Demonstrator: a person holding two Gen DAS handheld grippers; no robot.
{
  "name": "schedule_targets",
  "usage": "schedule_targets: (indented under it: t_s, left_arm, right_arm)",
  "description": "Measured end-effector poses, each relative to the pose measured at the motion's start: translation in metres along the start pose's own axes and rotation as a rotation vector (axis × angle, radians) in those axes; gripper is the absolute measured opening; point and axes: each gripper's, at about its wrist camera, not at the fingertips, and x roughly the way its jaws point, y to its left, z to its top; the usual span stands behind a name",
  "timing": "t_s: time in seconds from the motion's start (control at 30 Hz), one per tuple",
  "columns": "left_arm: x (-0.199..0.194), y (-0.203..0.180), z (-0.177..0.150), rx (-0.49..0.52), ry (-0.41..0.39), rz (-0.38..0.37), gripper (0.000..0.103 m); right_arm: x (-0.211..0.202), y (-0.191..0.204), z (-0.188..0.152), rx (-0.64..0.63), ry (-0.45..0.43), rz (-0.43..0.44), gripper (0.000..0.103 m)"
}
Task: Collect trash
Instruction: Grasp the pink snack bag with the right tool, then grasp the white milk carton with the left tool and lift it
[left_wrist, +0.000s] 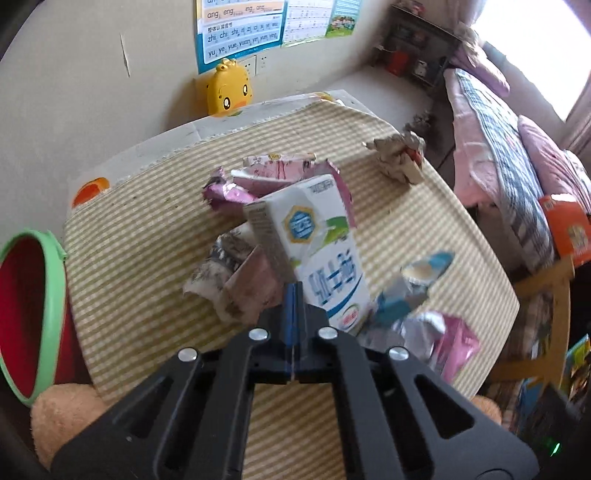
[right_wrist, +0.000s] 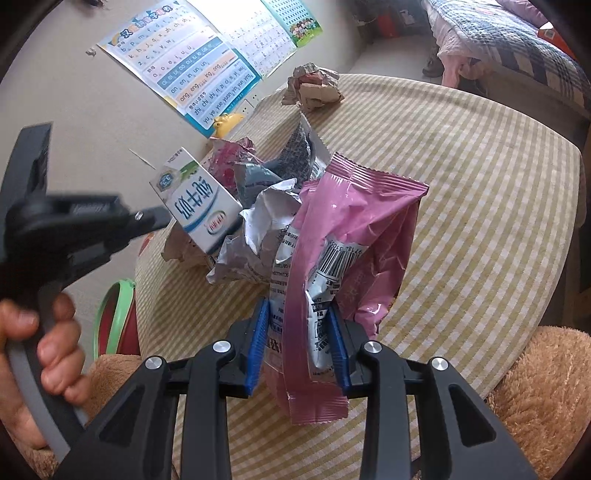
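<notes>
A bedroom, with a pinyin poster (left_wrist: 240, 33) on the wall and a bed (left_wrist: 498, 140) off to the side; in front of both tools is a table under a striped cloth (left_wrist: 147, 229), littered with trash. The left gripper (left_wrist: 293, 295) has its blue pads pressed flat together, and a milk carton (left_wrist: 317, 243) rises tilted just beyond the tips; in the right wrist view the left tool's tip meets the carton's lower edge, so it probably pinches a corner or flap, though the contact itself is hidden. The right gripper (right_wrist: 299, 339) is partly closed, its pads on either side of a pink wrapper (right_wrist: 354, 229) that stands up between them and hangs below, so it is gripped. Ahead of the right tool, past the wrapper, lies a heap of silver and pink foil (right_wrist: 258, 206), and far beyond that a paper ball (right_wrist: 314, 88) near the table's far edge. To the right of the left tool lies a blue-and-silver pack (left_wrist: 413, 291); ahead of it are more crumpled wrappers (left_wrist: 236, 280). A red bin (left_wrist: 26, 314) with a green rim sits low to the left of the left tool, beside the table. Judging by this, collection is at an early stage: two pieces are in hand and not yet binned, and most of the litter is still on the cloth.
</notes>
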Motion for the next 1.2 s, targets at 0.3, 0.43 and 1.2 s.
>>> schedule_targets:
  t_s: [0.3,0.43,1.2]
  left_arm:
    - [-0.005,0.018,-0.009,-0.039,0.023,-0.041,0.027]
    - [-0.005,0.012,-0.005,-0.063,0.003,-0.089,0.041]
    - [0.036,-0.012,0.018,-0.043,0.018,-0.087,0.043]
  right_arm:
    - [0.002,-0.003,0.002,0.01,0.007,0.004,0.032]
    - [0.003,-0.004,0.003,0.011,0.01,0.007,0.033]
    - [0.006,-0.006,0.002,0.019,0.017,0.011,0.036]
